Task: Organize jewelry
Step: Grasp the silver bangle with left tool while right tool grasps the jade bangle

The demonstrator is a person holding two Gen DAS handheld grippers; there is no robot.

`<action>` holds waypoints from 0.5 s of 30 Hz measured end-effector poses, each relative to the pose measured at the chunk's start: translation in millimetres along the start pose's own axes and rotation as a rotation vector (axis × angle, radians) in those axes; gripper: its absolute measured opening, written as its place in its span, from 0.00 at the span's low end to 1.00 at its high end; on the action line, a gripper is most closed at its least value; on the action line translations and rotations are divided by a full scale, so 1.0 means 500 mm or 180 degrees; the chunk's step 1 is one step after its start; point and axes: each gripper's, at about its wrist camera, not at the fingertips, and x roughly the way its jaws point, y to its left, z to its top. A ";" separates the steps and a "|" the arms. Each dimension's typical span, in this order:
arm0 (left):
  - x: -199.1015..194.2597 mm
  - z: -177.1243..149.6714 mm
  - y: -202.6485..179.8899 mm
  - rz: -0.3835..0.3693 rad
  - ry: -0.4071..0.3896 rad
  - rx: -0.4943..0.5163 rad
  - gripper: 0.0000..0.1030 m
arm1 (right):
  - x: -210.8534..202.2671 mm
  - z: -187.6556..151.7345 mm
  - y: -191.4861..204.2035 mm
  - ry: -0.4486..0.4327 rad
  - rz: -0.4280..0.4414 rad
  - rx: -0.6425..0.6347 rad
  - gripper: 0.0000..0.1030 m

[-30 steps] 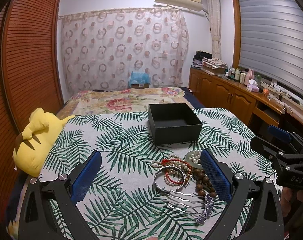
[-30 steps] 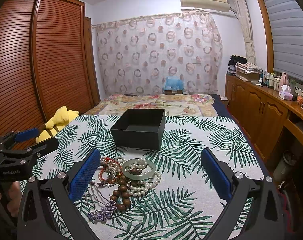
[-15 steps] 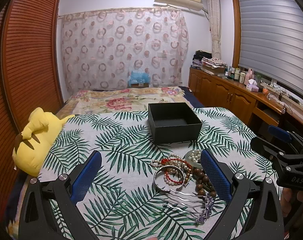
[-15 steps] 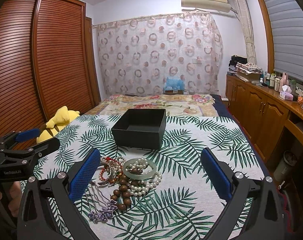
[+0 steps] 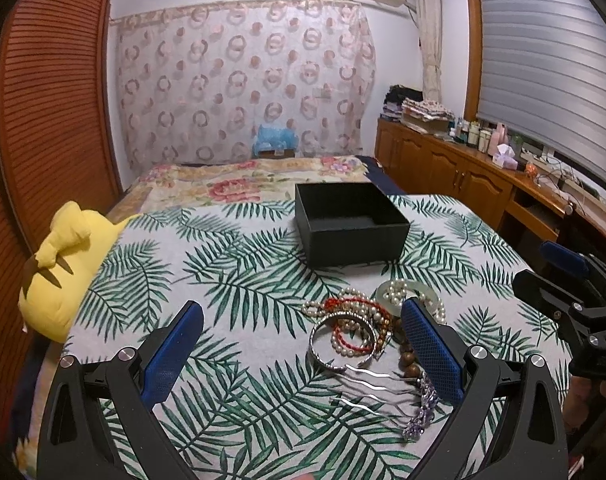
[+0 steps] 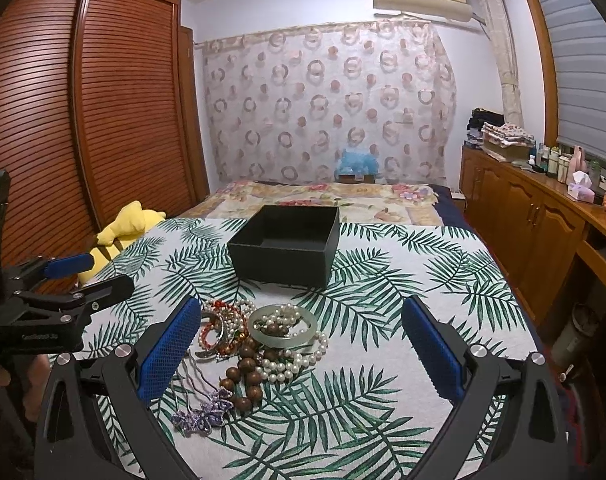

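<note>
Two grippers spread wide, holding nothing | left gripper (image 5: 303, 344) above the palm-print cloth (image 5: 223, 280), jewelry pile (image 5: 367, 320) by its right finger | right gripper (image 6: 303, 340) over the pile: jade bangle (image 6: 283, 324), pearls, wooden beads (image 6: 247, 376), hairpin (image 6: 203, 412) | black box (image 6: 287, 244) open, just behind the pile.

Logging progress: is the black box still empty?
Appears empty: the black box shows only bare dark interior; the jewelry pile lies outside it.

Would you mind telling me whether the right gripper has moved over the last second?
Yes, slightly. In its own view the black box and jewelry pile sit a little lower and rightward than before, so the right gripper tilted slightly up and leftward.
</note>
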 end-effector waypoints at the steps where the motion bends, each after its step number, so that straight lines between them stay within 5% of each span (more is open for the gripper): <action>1: 0.006 -0.002 0.001 -0.0023 0.0033 0.0010 0.93 | 0.000 -0.001 -0.001 0.0011 0.0010 -0.0002 0.97; 15: 0.092 -0.027 -0.019 -0.0341 0.0440 0.0234 0.93 | 0.046 -0.042 -0.027 0.0283 0.0120 0.0005 0.87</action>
